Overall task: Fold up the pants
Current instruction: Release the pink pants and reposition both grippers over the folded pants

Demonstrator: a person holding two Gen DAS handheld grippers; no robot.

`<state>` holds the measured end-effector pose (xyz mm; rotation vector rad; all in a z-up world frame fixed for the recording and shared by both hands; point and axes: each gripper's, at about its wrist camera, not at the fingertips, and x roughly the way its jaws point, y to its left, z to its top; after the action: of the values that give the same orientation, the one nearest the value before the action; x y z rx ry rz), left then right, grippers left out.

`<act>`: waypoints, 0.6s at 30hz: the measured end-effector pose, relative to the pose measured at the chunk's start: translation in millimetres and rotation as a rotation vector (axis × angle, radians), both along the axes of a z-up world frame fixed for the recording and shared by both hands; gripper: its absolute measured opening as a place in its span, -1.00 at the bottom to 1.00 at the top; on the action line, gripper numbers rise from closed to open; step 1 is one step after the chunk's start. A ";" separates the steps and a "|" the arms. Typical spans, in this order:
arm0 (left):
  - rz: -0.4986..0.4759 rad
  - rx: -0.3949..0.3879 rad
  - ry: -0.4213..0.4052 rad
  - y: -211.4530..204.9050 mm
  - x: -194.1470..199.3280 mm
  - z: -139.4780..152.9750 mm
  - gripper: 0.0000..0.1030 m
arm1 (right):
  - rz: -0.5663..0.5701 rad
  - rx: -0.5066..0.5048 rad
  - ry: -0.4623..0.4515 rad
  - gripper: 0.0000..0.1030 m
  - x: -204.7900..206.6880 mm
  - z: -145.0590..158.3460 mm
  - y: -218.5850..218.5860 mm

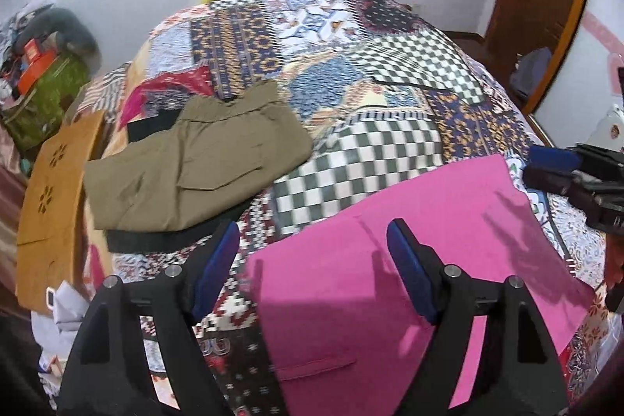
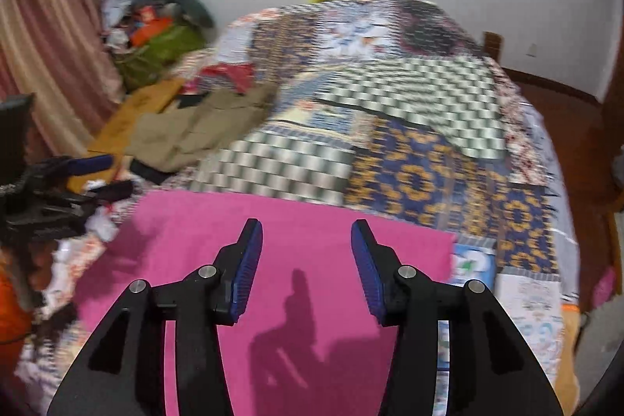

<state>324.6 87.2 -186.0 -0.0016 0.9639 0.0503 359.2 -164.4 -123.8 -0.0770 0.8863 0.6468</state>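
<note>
Both tools, left (image 1: 314, 240) and right (image 2: 306, 240), hover spread apart, holding nothing, over pink pants (image 2: 304, 221) flat on the bed (image 1: 390, 65).

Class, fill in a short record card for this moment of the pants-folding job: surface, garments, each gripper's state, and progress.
Surface: patchwork bedspread on a bed
Work garment: pink pants, lying flat near the camera
Other garment: olive pants, folded, farther left
Left gripper: open, above the pink pants, holding nothing
Right gripper: open, above the pink pants, holding nothing
Progress: no grasp on the pink pants
</note>
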 end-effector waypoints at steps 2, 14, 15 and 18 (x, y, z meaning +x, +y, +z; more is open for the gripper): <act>-0.013 -0.009 0.029 -4.6 4.8 -8.0 0.53 | 0.027 0.017 0.024 -0.04 -0.6 -4.1 11.6; -0.023 -0.069 0.170 -1.7 2.3 -53.6 0.71 | 0.156 -0.118 0.116 0.36 -15.4 -62.7 42.3; -0.022 -0.061 0.166 -2.8 -0.7 -52.5 0.71 | 0.157 -0.122 0.115 0.36 -17.9 -62.5 40.3; -0.019 0.011 0.142 -8.0 -16.4 -46.1 0.71 | 0.149 -0.135 0.101 0.38 -27.4 -60.5 31.0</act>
<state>308.2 79.2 -232.2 0.0217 1.1051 0.0390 331.8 -133.4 -184.3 -0.2352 1.0278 0.7337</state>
